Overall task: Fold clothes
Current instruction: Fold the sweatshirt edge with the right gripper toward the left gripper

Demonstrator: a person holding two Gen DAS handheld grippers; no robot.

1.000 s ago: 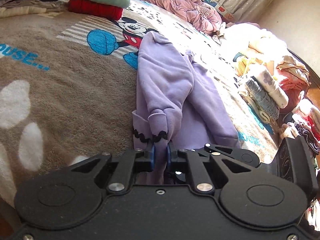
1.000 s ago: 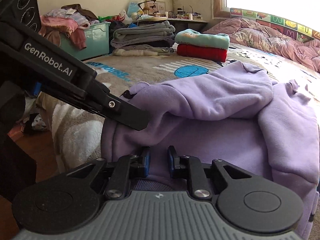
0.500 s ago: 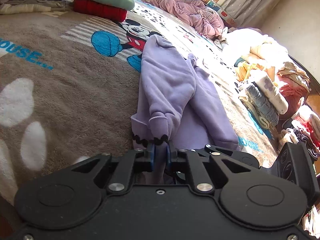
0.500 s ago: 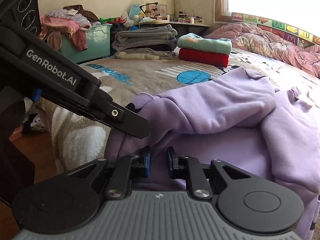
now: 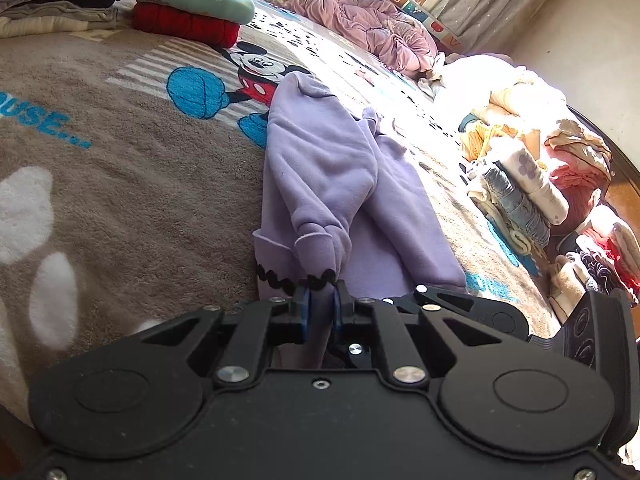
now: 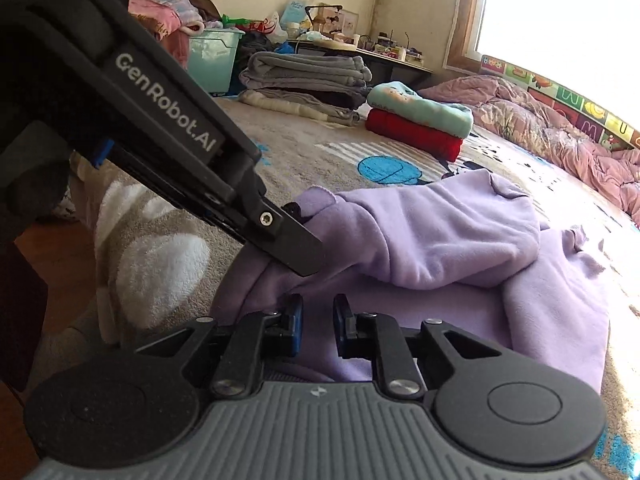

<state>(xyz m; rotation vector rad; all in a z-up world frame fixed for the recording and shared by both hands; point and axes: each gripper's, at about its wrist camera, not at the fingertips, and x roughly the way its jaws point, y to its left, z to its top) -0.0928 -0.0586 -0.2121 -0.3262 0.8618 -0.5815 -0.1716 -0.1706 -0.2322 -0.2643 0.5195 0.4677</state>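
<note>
A lilac sweatshirt lies on the brown Mickey Mouse blanket, with one sleeve folded across its body. My left gripper is shut on a bunched cuff and the hem with black zigzag trim. In the right wrist view that gripper reaches in from the upper left and bites the near left corner of the sweatshirt. My right gripper sits at the near hem, its jaws narrow with lilac fabric filling the gap. Its black body shows just right of my left gripper.
A teal and red folded pair and a grey folded stack sit at the far side of the bed. A pink quilt lies by the window. Loose clothes are piled at the right. Bed edge and wooden floor lie left.
The right gripper has rolled a little, so its view now tilts. Both grippers keep their hold and the sweatshirt lies much as before.
</note>
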